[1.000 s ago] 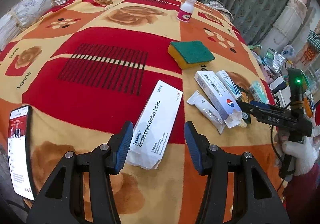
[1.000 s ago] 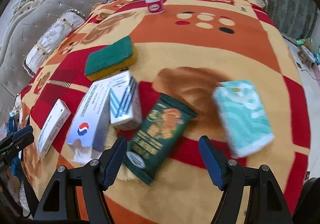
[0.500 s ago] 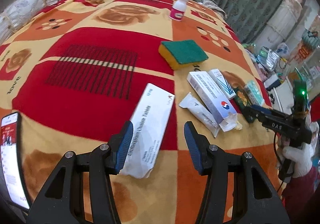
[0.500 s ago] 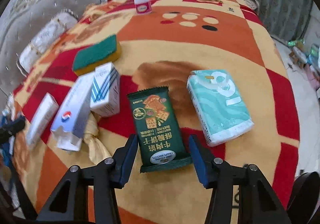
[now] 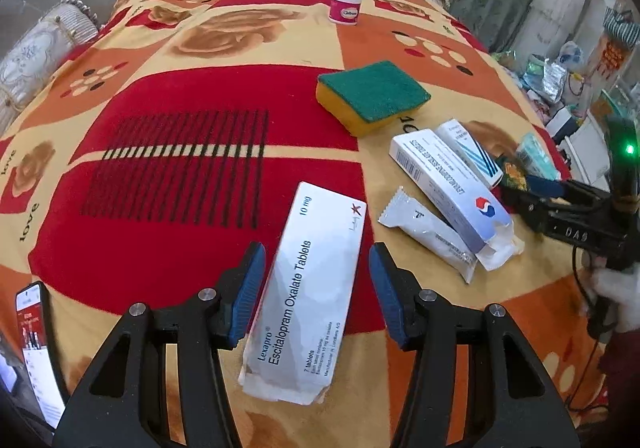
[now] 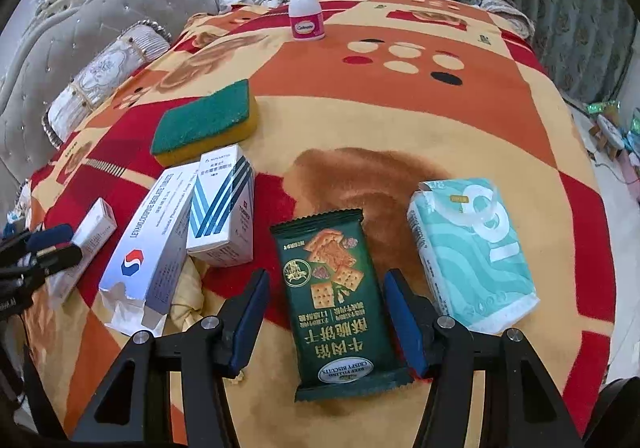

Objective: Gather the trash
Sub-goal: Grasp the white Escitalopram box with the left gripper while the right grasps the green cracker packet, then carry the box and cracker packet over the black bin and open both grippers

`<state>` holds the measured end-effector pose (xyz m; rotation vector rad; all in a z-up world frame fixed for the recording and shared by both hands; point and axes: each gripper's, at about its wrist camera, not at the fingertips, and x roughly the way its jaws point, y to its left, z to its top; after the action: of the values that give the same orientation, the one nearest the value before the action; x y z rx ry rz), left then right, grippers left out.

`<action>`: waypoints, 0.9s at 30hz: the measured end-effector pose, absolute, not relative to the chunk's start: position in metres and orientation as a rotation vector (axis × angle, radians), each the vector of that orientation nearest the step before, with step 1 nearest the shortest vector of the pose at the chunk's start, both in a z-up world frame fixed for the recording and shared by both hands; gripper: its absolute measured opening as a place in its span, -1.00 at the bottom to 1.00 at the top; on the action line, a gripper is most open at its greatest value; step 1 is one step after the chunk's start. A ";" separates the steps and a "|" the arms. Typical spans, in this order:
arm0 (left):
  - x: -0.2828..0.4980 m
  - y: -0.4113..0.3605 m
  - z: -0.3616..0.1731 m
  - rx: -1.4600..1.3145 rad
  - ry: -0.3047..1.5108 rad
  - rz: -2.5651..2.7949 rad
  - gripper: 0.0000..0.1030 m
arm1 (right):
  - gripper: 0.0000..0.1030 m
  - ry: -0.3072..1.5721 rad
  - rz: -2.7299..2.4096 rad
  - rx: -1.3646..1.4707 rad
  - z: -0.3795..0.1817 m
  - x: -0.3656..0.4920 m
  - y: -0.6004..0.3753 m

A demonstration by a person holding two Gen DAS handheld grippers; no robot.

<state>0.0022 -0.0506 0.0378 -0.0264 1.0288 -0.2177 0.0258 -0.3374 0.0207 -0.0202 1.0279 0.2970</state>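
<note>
Where the left wrist looks down, the left gripper (image 5: 316,292) straddles one Lexapro box (image 5: 308,296), unclenched, pads clear, its long axis toward 1 o'clock (nearest hand); from the right wrist, the right gripper (image 6: 326,312), its jaws just reopening, brackets one biscuit packet (image 6: 336,296) pointing 12 o'clock, untouched

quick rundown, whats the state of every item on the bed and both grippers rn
Lexapro box: flat, between the left gripper's open jaws, not gripped
left gripper: open
biscuit packet: flat, sealed, between the right gripper's jaws, not gripped
right gripper: open, jaws just widened
long blue-white box: end flap torn open
striped box: closed
tissue pack: flat
sponge: green side up
pill bottle: upright, capped
phone: screen lit
</note>
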 end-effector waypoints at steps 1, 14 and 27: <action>0.002 -0.049 0.037 -0.023 1.028 -0.209 0.02 | 0.12 1.027 0.298 -0.025 0.021 0.026 -0.336; -0.007 -0.047 0.026 -0.130 1.107 -0.254 -0.50 | -0.20 0.983 0.295 -0.055 0.027 0.008 -0.342; -0.042 -0.082 0.050 -0.106 1.078 -0.342 -0.69 | -0.20 0.924 0.322 -0.003 0.059 -0.054 -0.366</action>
<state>-0.0424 -0.0822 0.0496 -0.1061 1.0784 -0.3417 -0.0537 -0.3657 0.0585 -0.0026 0.9237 0.3225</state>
